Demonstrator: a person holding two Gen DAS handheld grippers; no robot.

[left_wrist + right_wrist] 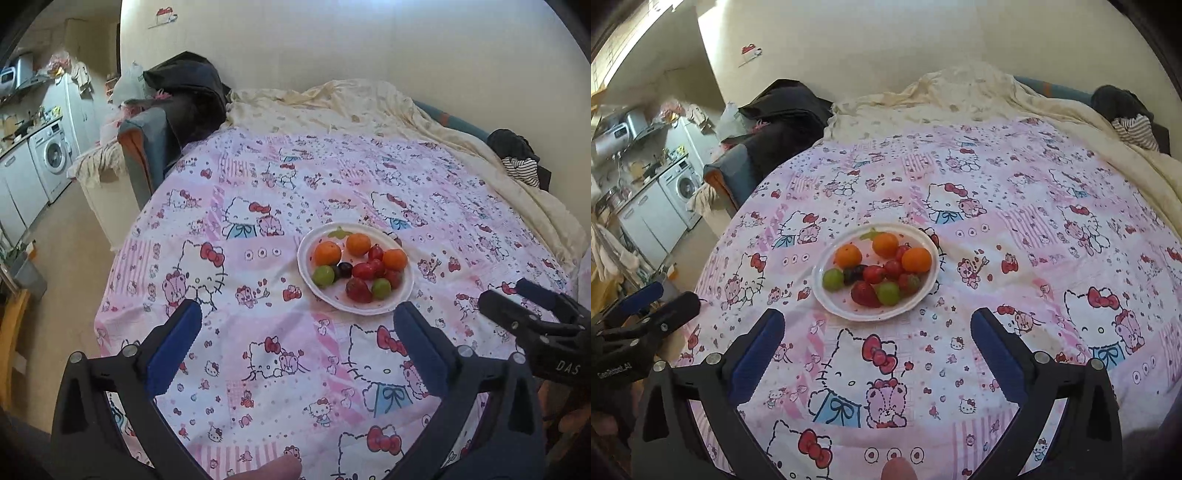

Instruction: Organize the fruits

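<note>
Cartoon-print bedspread (258,206), fruit (875,267) heaped on white plate (827,299) — both tools spread wide, empty

Both views are evenly and softly lit by diffuse indoor light, without glare or hard shadows. Fisheye distortion bends the bedspread (258,206) outward; corners vignette to black. Centre focus is sharp, while the far kitchen area (646,177) appears softer

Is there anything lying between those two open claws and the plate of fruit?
Nothing visible. Only bare patterned cloth lies between the plate and the right gripper, and the same for the left gripper. Both stand open and empty, short of the plate's near rim. The fruit sits uncovered on top.
</note>
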